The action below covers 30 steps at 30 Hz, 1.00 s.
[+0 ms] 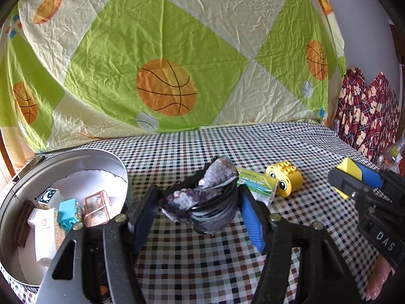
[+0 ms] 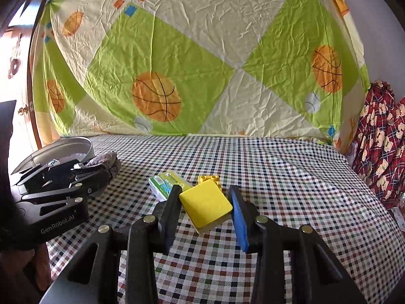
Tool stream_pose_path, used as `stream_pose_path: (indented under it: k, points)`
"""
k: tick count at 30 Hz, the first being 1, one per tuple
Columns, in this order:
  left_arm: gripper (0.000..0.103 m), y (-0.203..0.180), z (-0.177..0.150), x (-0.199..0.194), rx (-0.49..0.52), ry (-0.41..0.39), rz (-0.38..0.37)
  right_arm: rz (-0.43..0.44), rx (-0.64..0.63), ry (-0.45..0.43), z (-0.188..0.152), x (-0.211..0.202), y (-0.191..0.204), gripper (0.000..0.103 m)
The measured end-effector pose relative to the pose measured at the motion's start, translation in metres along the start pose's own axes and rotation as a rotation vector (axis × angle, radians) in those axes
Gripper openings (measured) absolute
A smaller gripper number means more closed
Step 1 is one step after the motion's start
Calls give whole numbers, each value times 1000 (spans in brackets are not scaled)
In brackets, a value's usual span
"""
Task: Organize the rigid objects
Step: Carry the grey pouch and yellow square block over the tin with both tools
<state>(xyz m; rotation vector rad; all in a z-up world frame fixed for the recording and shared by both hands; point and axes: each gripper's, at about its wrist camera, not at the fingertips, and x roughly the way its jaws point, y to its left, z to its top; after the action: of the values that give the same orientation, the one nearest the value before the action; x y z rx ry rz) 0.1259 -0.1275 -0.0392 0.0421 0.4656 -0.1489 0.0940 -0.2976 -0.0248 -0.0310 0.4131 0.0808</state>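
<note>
My left gripper (image 1: pixel 197 198) is shut on a purple-grey crystal rock (image 1: pixel 205 202), held just above the checked tablecloth (image 1: pixel 202 258). To its left stands a round metal tin (image 1: pixel 76 155) holding several small items, among them a teal brick (image 1: pixel 68 215) and a copper-framed box (image 1: pixel 98 209). A green packet (image 1: pixel 258 185) and a yellow toy brick with eyes (image 1: pixel 286 177) lie behind the rock. My right gripper (image 2: pixel 205 198) is shut on a flat yellow block (image 2: pixel 206 204). Behind it lie the packet (image 2: pixel 164 182) and the brick (image 2: pixel 208 178). The left gripper (image 2: pixel 76 171), rock (image 2: pixel 107 163) and tin (image 2: pixel 73 143) appear at left.
A green and cream basketball-print sheet (image 1: pixel 167 50) hangs behind the table. Red plaid fabric with bears (image 1: pixel 364 116) is piled at the right edge. In the left wrist view the right gripper (image 1: pixel 354 177) hovers at right, with a person's hand (image 1: pixel 379 278) below it.
</note>
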Motion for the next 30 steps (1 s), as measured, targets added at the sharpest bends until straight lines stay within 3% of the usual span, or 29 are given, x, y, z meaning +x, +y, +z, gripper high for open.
stream_pose_path:
  k: [17, 30]
  points:
    - [63, 13, -2, -16, -36, -53, 30, 3, 18, -73, 1, -12, 8, 40]
    - [63, 27, -7, -31, -61, -103, 66, 62, 17, -93, 3, -11, 26, 40]
